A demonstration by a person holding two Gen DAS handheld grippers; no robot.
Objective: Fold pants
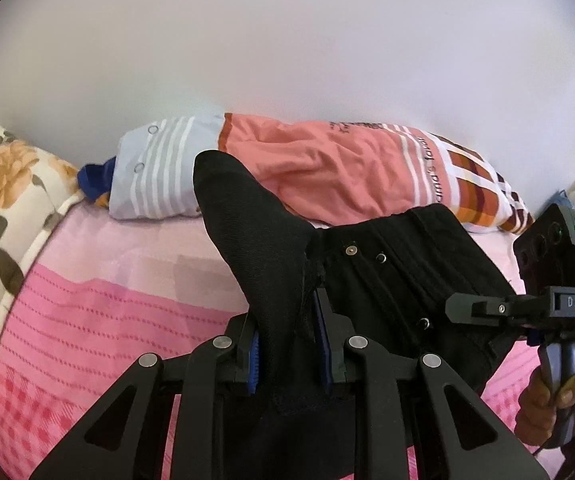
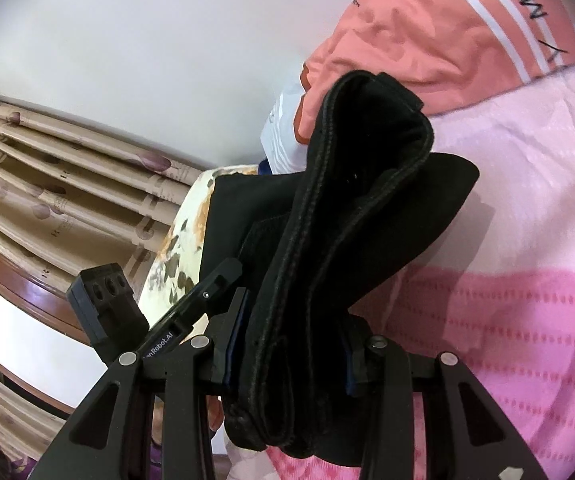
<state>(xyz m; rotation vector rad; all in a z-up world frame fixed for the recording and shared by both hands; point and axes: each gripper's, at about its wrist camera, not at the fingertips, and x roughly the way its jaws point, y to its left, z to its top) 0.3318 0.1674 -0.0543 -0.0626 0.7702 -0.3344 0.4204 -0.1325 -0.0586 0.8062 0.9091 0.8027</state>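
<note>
Black pants [image 1: 399,280] hang lifted between the two claws above the bed [image 1: 107,300], not lying flat on it: the left claw [image 1: 289,344] is pinched on a bunched fold of the dark cloth, and the right claw [image 2: 287,356] is clamped on a thicker stack of seamed edges, likely the waistband doubled over. In the left wrist view the fabric stretches from its claw away to the right, toward the right claw [image 1: 487,312], so the garment's long axis seems to run across from one hand to the other, with snap studs showing along a placket between them. Both claws hold an end, so neither is nearer; my judgement is that the next move depends on carrying the two ends together down onto the pink-checked bedcover [image 2: 507,320] that lies below and ahead. Beyond the pants, a salmon and white pillow [image 1: 327,168] lies along the wall [image 1: 287,40], a floral pillow [image 1: 3,184] sits at the left. The legs hang below both cameras and are cut off, so how many folds are already made is hard to tell
</note>
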